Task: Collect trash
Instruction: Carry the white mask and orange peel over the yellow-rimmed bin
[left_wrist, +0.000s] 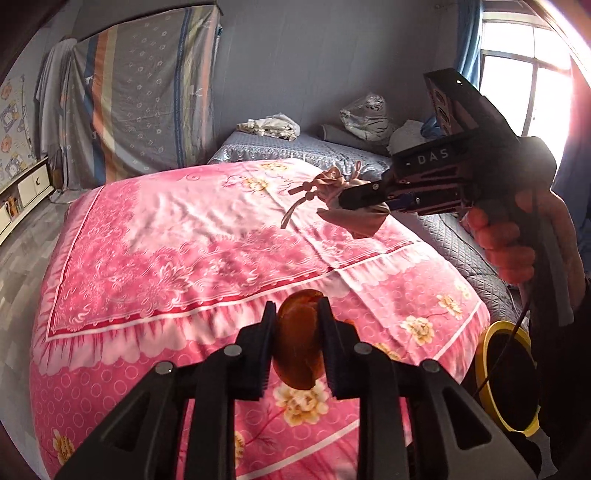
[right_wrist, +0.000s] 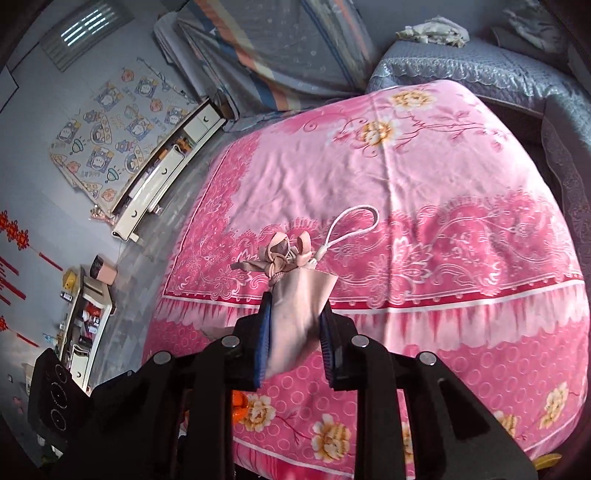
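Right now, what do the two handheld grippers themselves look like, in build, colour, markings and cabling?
Both are black angular frames with round silver bolts. The left gripper has black ribbed pads; the right gripper has blue ones. In the left wrist view, the right unit has a pistol-style handle, white "DAS" lettering, a boxy black top module and a thin black cable trailing down. No sleeve is clearly visible.

A home bedroom: a bed (left_wrist: 192, 236) under a pink flowered quilt (right_wrist: 424, 177), a curtained window (left_wrist: 524, 85), low white drawers (right_wrist: 162, 173) along the wall.
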